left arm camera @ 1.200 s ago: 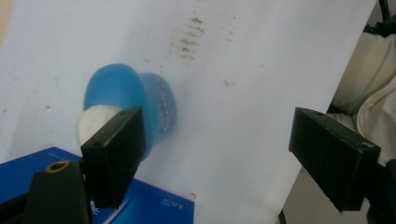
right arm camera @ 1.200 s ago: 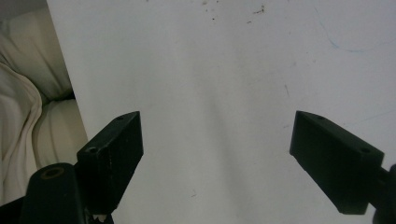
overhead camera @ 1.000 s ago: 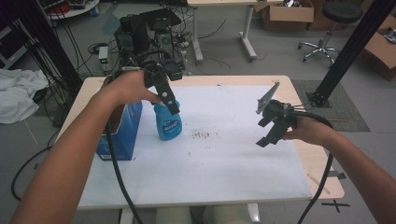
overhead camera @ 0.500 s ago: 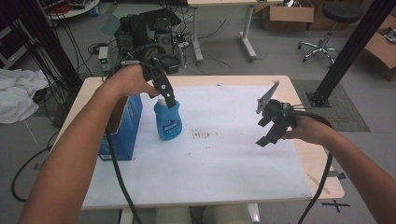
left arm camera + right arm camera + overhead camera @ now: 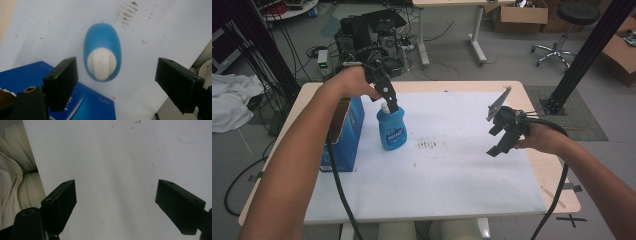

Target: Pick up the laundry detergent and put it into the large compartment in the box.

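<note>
My left gripper [image 5: 116,82] hangs wide open right over the blue bottle [image 5: 102,47], its jaws on either side of the white cap [image 5: 101,63] with clear air between, holding nothing. The bottle stands upright on the white sheet [image 5: 452,170] covering the desk [image 5: 557,175], just beside the blue box [image 5: 349,135] at my left. My right gripper [image 5: 116,205] is spread just as wide, empty, hovering over bare sheet well apart from the bottle.

I judge the bottle to be stiff plastic, smooth and a bit slippery, with a rounded oval body that could twist out of flat jaws. How full it is I cannot tell, so its weight is a guess; if it holds liquid, it will be bottom-heavy. The neck just under the cap, or the cap itself, looks like the surest place to close on.

From above the label is too blurred to read. The neck is hidden by the cap in my left gripper view, and the box is cut off at the edge there
</note>
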A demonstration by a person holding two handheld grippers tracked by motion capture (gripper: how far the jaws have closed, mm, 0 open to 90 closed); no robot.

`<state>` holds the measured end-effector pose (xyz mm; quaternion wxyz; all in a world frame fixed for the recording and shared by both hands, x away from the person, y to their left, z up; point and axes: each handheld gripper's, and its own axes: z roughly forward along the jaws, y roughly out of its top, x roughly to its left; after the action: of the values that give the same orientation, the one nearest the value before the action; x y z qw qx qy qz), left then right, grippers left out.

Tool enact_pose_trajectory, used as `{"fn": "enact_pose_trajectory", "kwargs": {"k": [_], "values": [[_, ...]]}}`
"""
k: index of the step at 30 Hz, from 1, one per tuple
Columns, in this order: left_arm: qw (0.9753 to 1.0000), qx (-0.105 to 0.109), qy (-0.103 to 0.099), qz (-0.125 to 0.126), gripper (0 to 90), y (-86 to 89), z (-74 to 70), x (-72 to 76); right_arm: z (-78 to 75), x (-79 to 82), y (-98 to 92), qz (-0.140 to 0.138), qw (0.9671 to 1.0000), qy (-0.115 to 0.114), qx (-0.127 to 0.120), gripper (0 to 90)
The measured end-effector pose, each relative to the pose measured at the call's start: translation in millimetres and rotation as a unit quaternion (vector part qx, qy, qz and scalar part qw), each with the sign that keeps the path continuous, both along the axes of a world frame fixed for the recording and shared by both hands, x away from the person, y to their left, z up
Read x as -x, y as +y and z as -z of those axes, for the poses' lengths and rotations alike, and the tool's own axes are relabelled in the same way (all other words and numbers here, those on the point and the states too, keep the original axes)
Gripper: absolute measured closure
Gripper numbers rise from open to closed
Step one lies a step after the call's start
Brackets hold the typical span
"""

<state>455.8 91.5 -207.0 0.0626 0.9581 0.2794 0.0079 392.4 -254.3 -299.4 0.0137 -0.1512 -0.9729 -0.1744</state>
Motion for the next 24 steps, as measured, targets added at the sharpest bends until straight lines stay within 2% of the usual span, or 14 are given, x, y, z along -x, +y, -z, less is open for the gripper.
{"fn": "enact_pose_trajectory", "kwargs": {"k": [8,15,24], "values": [[0.9999,-0.008,0.005,0.012,19.2,-3.9,12.5,-7.7,0.0,-1.1,1.2,0.002,1.0,0.003,0.003,17.0],[0.9998,-0.006,0.012,0.011,19.2,-1.3,23.8,-12.4,0.0,-2.2,0.1,0.006,1.0,0.005,0.003,17.0],[0.9998,0.003,0.012,0.018,19.2,1.0,36.6,-14.4,2.2,-2.6,-0.1,0.005,1.0,0.007,0.004,17.0]]}}
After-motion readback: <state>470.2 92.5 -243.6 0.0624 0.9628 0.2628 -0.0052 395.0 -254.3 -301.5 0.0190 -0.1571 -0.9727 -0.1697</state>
